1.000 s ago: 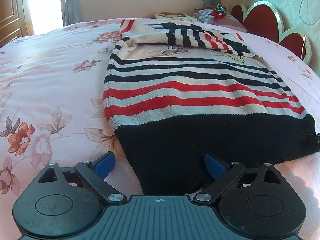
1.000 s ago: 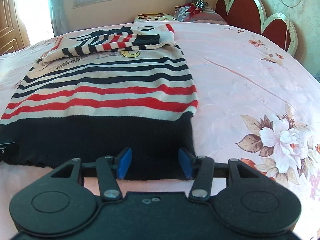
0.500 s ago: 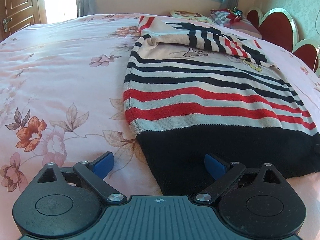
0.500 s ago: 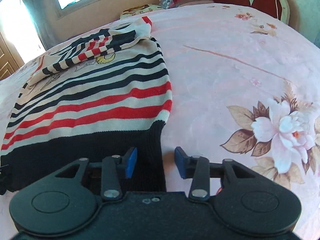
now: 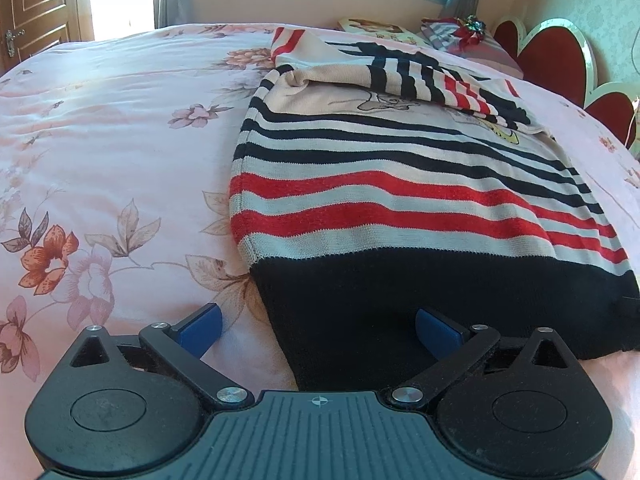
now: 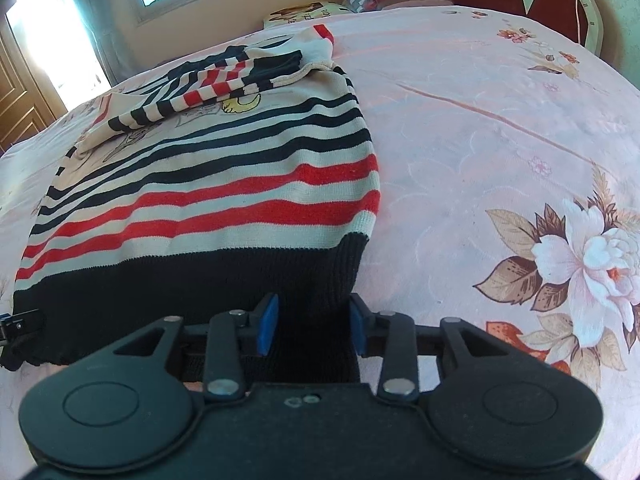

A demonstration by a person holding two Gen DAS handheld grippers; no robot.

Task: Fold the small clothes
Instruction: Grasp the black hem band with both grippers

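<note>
Pink floral bed (image 5: 120, 128); striped sweater (image 5: 400, 184) flat on it, pillows (image 5: 460, 36) beyond

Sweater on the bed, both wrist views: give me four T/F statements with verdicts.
1. The striped sweater lies on a floral bedspread. True.
2. Its near hem band is red. False: black; the red stripes sit above it.
3. The left gripper has its jaws clamped on the hem. False: they stand wide, straddling the hem's corner.
4. The right gripper has the hem's other corner between its jaws. True.
</note>
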